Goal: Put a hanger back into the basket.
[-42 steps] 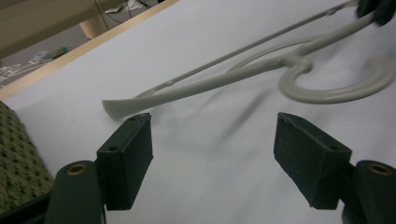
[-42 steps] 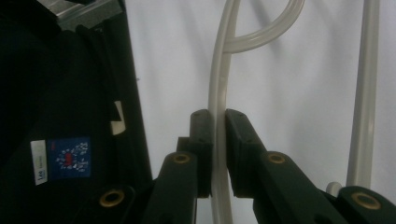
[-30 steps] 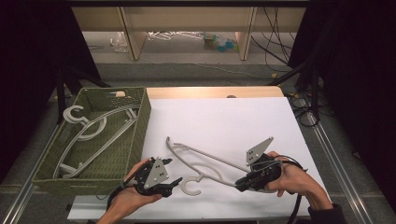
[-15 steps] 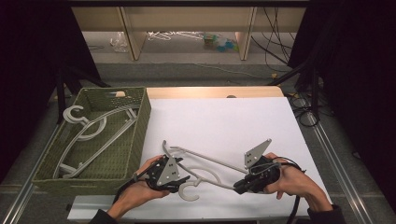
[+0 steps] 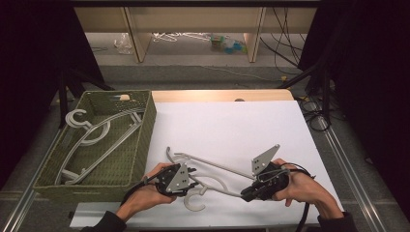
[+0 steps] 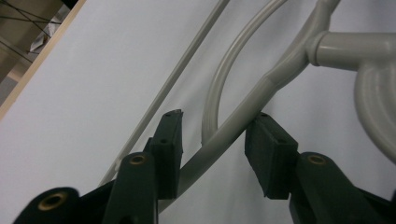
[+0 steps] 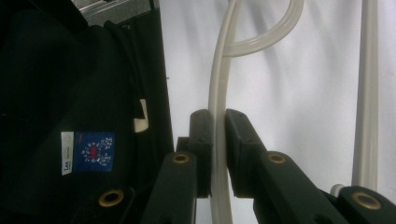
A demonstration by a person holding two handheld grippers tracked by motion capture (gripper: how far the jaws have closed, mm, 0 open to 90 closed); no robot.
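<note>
A grey plastic hanger (image 5: 217,166) lies on the white table (image 5: 232,121) near its front edge, hook (image 5: 193,202) pointing toward me. My left gripper (image 5: 192,182) is at the hanger's neck. In the left gripper view its jaws stand apart, open, on either side of a slanted hanger arm (image 6: 243,112), just below the hook's base (image 6: 345,44). My right gripper (image 5: 244,194) is at the hanger's right end. In the right gripper view (image 7: 217,140) its pads are shut on the thin hanger arm (image 7: 219,79).
A green woven basket (image 5: 150,121) stands at the table's left side with a few grey hangers (image 5: 96,135) inside. A wooden strip (image 5: 217,95) borders the table's far edge. Low shelves with clutter (image 5: 227,43) stand behind.
My left gripper has moved right and now straddles the hanger's arm by the neck. The hanger has shifted slightly left. The right gripper has kept its hold.
</note>
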